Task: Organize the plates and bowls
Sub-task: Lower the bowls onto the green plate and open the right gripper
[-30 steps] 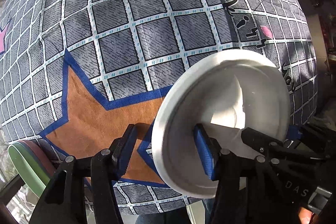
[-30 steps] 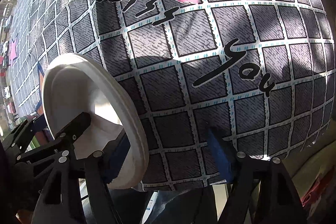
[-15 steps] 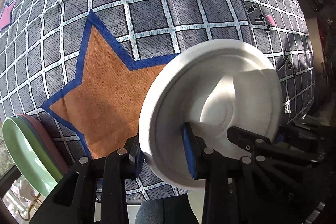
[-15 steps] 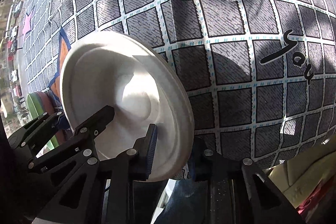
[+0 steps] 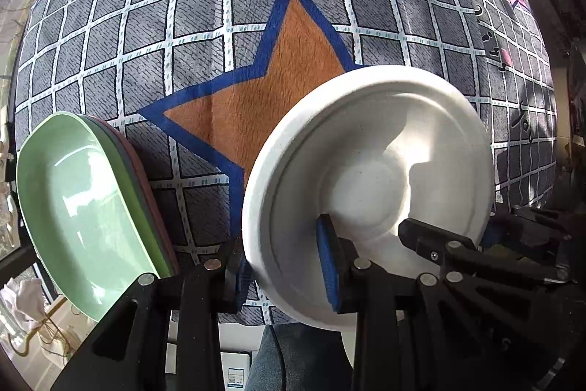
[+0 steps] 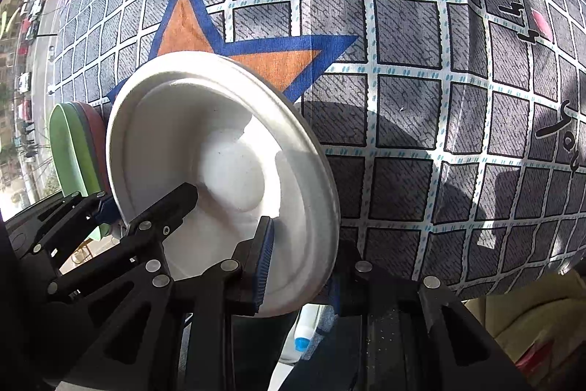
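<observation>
A white wide-rimmed bowl (image 5: 370, 178) hangs tilted above the checked tablecloth (image 5: 183, 24), held from both sides. My left gripper (image 5: 282, 259) is shut on its left rim, one blue pad inside and one outside. On the opposite rim my right gripper (image 6: 300, 266) is shut the same way, around the white bowl (image 6: 219, 152). A stack of plates with a green plate (image 5: 84, 207) on top lies at the table's left edge, just left of the bowl. In the right wrist view the green plate (image 6: 69, 152) shows beyond the bowl.
An orange star with a blue border (image 5: 263, 105) is printed on the cloth under the bowl. The table's near edge runs along the bottom, with a person's jeans (image 5: 293, 361) below it. A bottle with a blue cap (image 6: 304, 328) stands below the edge.
Both grippers closed onto the bowl's rim. The bowl then travelled left across the cloth, over the orange star, until the green plate stack came beside it.
</observation>
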The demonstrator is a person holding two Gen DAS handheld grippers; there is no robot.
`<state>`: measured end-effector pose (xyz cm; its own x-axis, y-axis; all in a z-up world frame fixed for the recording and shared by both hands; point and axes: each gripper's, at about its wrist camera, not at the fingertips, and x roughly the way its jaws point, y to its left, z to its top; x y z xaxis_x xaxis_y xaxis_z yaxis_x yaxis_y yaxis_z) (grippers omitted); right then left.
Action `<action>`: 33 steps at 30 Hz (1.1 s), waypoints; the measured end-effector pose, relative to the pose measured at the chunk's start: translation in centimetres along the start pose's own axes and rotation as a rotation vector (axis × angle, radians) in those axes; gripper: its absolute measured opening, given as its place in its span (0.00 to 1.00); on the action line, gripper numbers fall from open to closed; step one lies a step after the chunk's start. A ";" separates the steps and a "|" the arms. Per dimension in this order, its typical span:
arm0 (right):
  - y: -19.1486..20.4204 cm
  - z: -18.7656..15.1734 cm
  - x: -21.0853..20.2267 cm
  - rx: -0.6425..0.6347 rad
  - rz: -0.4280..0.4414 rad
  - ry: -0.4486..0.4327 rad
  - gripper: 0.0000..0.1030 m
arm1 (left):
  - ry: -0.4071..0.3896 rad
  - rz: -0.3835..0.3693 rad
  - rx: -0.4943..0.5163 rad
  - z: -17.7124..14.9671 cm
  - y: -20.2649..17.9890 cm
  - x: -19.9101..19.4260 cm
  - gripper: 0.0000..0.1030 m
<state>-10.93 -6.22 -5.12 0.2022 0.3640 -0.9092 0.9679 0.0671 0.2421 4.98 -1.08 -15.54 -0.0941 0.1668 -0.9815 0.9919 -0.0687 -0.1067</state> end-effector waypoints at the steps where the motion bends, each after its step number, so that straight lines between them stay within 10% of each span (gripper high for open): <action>1: 0.7 0.1 0.1 -0.007 -0.002 -0.001 0.28 | -0.004 0.000 -0.004 -0.2 0.8 -0.1 0.33; 33: 14.6 3.0 -4.1 -0.238 -0.071 -0.124 0.28 | -0.250 -0.025 -0.248 -1.1 10.7 -9.7 0.33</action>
<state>2.85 -9.49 1.17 0.1656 0.2353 -0.9577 0.9210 0.3103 0.2355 16.64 -2.32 -7.03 -0.1062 -0.0828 -0.9909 0.9766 0.1786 -0.1196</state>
